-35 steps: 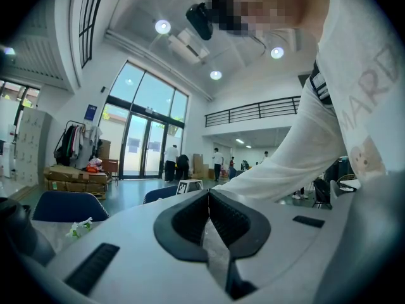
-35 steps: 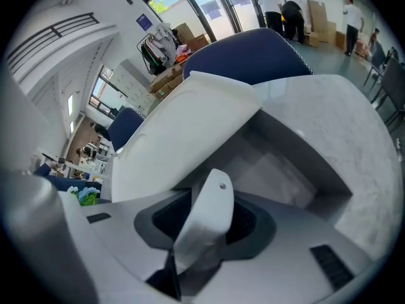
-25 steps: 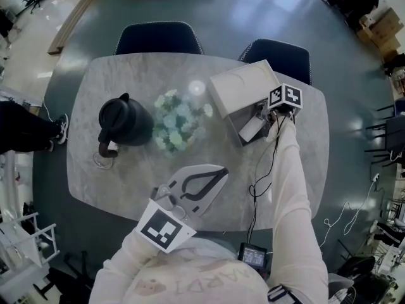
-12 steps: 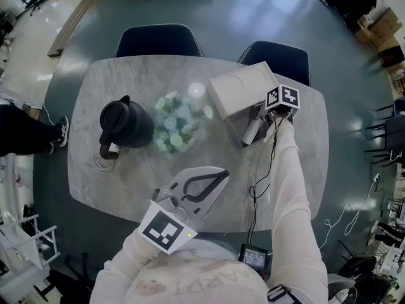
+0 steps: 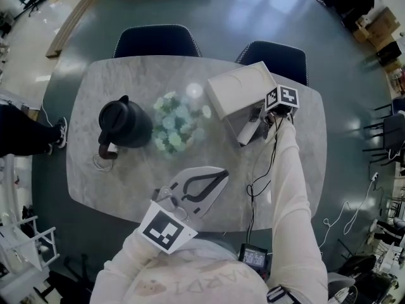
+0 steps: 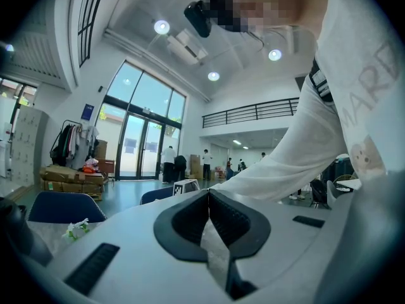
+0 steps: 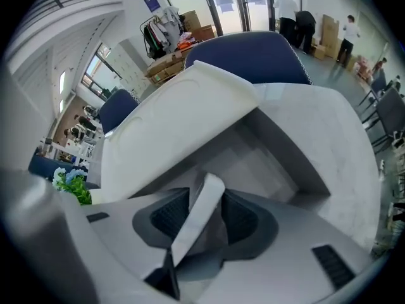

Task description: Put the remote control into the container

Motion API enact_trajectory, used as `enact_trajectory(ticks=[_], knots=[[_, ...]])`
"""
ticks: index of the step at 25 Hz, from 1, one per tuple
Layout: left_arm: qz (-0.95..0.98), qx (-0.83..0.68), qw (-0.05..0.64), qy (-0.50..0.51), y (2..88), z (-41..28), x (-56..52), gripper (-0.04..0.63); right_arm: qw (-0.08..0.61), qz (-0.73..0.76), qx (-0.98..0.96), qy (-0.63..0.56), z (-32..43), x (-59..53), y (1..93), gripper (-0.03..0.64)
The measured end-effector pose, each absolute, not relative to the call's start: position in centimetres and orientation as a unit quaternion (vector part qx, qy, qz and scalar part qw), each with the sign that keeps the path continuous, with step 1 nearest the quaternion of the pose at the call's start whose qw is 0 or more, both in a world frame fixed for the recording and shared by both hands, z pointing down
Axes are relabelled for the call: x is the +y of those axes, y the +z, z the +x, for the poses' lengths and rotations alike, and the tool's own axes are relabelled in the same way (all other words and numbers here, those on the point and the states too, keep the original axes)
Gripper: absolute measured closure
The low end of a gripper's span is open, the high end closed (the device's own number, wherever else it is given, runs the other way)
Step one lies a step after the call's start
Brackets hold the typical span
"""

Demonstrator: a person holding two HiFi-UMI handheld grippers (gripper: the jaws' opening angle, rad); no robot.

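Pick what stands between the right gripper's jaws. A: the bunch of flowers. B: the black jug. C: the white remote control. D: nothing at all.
C: in the right gripper view the right gripper has the slim white remote control between its pads, over the open container; its jaws have just been closing on it.

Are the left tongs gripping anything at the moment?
No, the left tongs are closed on each other in the left gripper view, with nothing between them.
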State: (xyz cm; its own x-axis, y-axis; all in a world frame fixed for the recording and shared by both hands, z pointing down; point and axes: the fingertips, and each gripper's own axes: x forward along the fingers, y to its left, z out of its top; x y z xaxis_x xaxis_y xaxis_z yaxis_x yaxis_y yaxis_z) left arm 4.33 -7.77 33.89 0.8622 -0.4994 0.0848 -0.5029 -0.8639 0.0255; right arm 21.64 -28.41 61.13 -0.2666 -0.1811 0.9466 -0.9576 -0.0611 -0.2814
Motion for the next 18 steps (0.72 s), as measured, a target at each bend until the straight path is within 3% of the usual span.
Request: enact_trajectory(ticks=[4,14,18], knots=[[0.965,-0.257,0.025,0.040,34.0,4.3,-7.5,0.584,0.335,0.491,-0.584,0.553,22.4,-28.2,60.9,0.455],[0.967,-0.251,0.024,0.036,33.9,4.4,-7.3,0.584,0.369,0.468,-0.571,0.565,23.7,-26.4,60.8,0.433],[0.967,-0.251,0.026,0.035,33.9,4.4,-7.4,0.584,0.317,0.489,-0.557,0.591,23.8,-26.7,60.8,0.451]])
